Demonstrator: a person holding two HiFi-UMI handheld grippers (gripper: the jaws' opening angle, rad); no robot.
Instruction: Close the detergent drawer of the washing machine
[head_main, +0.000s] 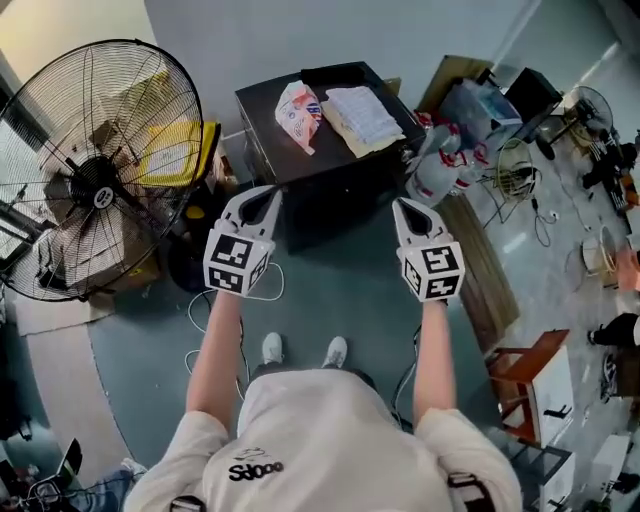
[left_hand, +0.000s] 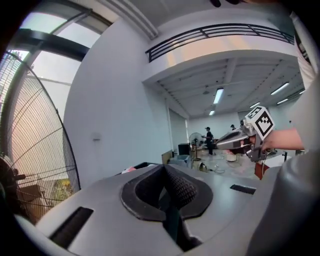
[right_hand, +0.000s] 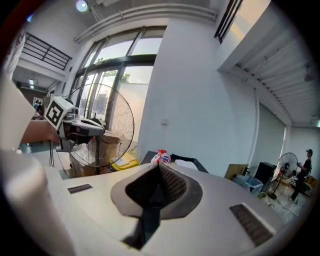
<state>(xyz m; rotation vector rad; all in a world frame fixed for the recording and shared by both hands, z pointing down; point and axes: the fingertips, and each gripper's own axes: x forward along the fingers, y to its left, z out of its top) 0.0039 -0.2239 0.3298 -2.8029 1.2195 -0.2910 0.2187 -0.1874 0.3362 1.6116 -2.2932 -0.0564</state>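
Observation:
The washing machine (head_main: 330, 185) is a black box in front of me, seen from above in the head view. On its lid lie a pink-and-white detergent bag (head_main: 298, 115) and a folded pale cloth (head_main: 362, 117). I cannot make out the detergent drawer in any view. My left gripper (head_main: 268, 192) and right gripper (head_main: 400, 205) are held side by side in the air before the machine's near edge, touching nothing. Both are shut and empty. In the left gripper view its jaws (left_hand: 165, 167) meet at the tip. The right gripper's jaws (right_hand: 159, 167) meet too, with the bag (right_hand: 161, 157) beyond.
A big floor fan (head_main: 95, 170) stands at the left beside a yellow case (head_main: 180, 150). Bottles (head_main: 440, 165), a wooden plank (head_main: 485, 265), cables and a red stool (head_main: 525, 375) crowd the right. A person (left_hand: 208, 140) stands far across the hall.

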